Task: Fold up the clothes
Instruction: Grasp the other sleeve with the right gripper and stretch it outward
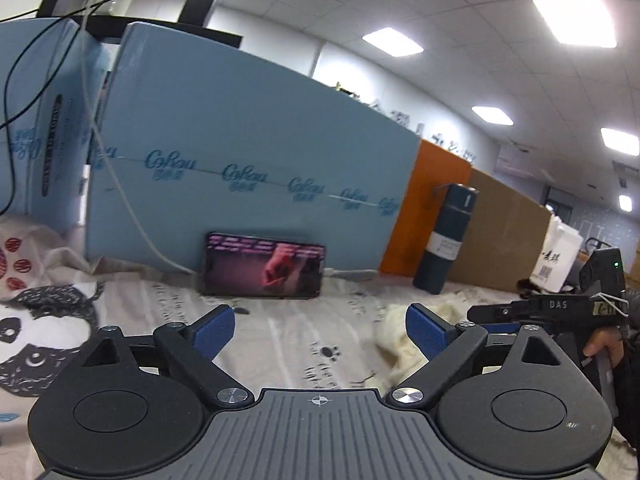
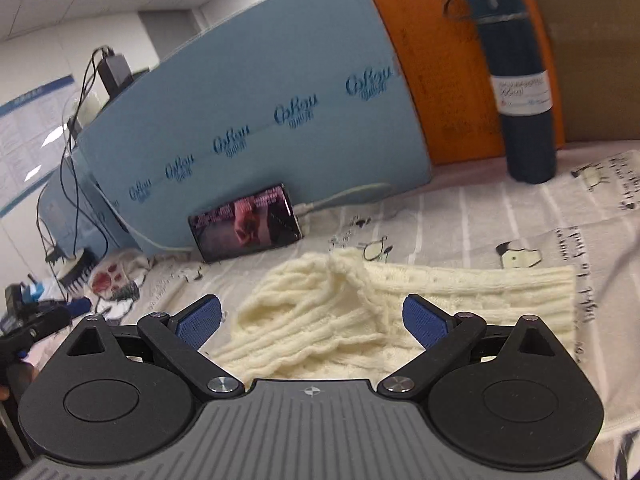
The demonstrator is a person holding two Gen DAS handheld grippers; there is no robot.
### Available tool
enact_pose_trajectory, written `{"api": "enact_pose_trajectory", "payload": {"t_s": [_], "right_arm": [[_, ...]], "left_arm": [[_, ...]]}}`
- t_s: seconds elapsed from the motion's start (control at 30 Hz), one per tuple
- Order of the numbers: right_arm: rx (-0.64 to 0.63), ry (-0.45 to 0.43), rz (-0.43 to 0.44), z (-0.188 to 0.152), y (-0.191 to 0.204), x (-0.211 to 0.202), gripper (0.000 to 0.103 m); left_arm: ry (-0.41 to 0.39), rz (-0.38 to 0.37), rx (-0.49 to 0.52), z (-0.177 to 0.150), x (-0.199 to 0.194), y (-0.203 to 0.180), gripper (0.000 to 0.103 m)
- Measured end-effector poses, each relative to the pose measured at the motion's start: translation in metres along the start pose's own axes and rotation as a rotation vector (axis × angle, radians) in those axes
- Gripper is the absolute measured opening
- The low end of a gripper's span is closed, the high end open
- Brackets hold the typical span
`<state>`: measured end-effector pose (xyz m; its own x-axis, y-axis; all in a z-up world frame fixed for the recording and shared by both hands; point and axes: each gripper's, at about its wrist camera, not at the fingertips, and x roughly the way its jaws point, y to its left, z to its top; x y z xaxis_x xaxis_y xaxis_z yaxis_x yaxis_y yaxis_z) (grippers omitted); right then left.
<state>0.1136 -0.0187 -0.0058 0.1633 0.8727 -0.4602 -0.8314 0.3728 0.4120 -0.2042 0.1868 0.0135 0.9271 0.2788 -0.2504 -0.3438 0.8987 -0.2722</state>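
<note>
Left wrist view: left gripper (image 1: 319,330) at lower centre, jaws spread wide, holding nothing, above the printed sheet (image 1: 280,320). Cream knit sweater (image 1: 394,344) lies at lower right, just beside the right blue pad. Phone (image 1: 264,266) leans on the blue foam board (image 1: 248,152); dark flask (image 1: 446,240) stands at right.

Right wrist view: right gripper (image 2: 312,322) at lower centre, jaws wide apart and empty; the bunched sweater (image 2: 320,312) fills the gap between them, contact not discernible. Flask (image 2: 520,80) at upper right.
</note>
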Motion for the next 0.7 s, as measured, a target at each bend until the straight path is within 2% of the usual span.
{"api": "enact_pose_trajectory", "payload": {"t_s": [0.07, 0.13, 0.17, 0.2, 0.3, 0.4, 0.57, 0.7], "right_arm": [[0.036, 0.015, 0.021, -0.002, -0.006, 0.009, 0.09], [0.073, 0.029, 0.043, -0.003, -0.011, 0.018, 0.07], [0.092, 0.037, 0.054, -0.004, -0.014, 0.023, 0.052], [0.083, 0.037, 0.063, -0.003, -0.011, 0.024, 0.039], [0.057, 0.026, 0.101, 0.002, 0.004, 0.025, 0.023], [0.038, 0.002, 0.187, 0.009, 0.024, 0.025, 0.018], [-0.017, 0.022, 0.2, 0.015, 0.07, 0.042, 0.018], [-0.078, 0.089, 0.173, 0.011, 0.104, 0.069, 0.022]], "left_arm": [[-0.015, -0.018, -0.002, 0.001, -0.005, 0.001, 0.095], [-0.03, -0.042, 0.002, 0.003, -0.009, 0.0, 0.095], [-0.035, -0.049, 0.005, 0.003, -0.01, -0.001, 0.095], [-0.035, -0.051, 0.008, 0.003, -0.01, -0.001, 0.095], [-0.035, -0.048, 0.012, 0.004, -0.01, -0.002, 0.095], [-0.036, -0.046, 0.013, 0.005, -0.01, -0.003, 0.095], [-0.048, -0.041, 0.009, 0.006, -0.013, -0.002, 0.095], [-0.058, -0.034, 0.004, 0.007, -0.016, 0.0, 0.095]]}}
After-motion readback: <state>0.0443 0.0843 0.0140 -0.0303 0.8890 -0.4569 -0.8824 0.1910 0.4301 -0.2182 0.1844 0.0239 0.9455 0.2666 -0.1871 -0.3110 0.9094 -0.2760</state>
